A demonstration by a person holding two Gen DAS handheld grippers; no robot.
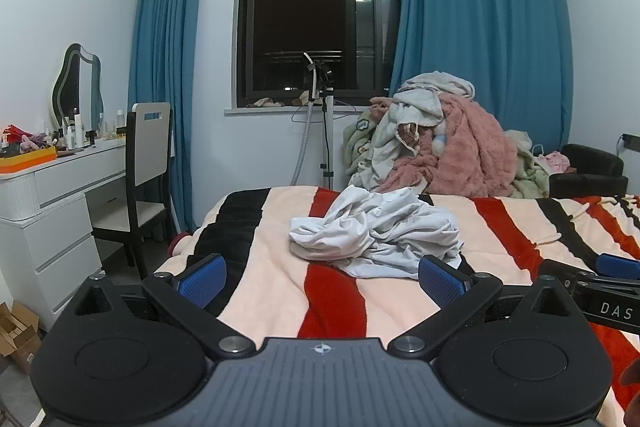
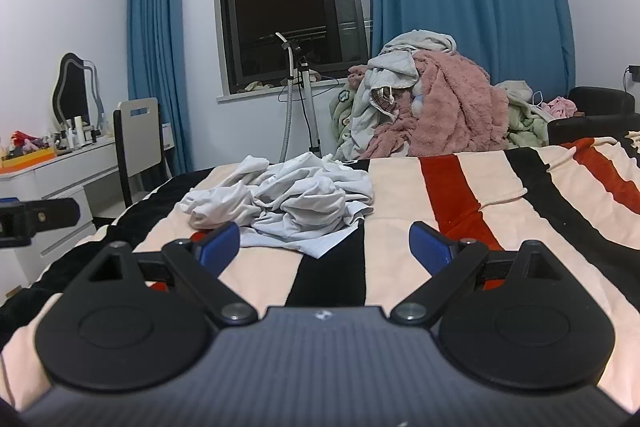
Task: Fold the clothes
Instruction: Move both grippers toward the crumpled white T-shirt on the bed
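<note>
A crumpled white garment (image 1: 376, 231) lies in a heap on the striped blanket (image 1: 272, 279) of the bed. It also shows in the right wrist view as the white garment (image 2: 284, 203), on the blanket (image 2: 500, 227). My left gripper (image 1: 322, 277) hovers just short of the heap, jaws wide open, nothing between the blue pads (image 1: 204, 277). My right gripper (image 2: 324, 247) is also wide open and empty, its left pad (image 2: 220, 243) close to the garment's near edge. The right gripper's tip (image 1: 600, 283) shows at the right of the left wrist view.
A tall pile of clothes and a pink fleece (image 1: 444, 143) sits past the bed's far edge. A white dresser (image 1: 60, 195) with a chair (image 1: 146, 163) stands at left. A garment steamer pole (image 1: 328, 131) stands under the dark window. A black armchair (image 1: 588, 167) is at right.
</note>
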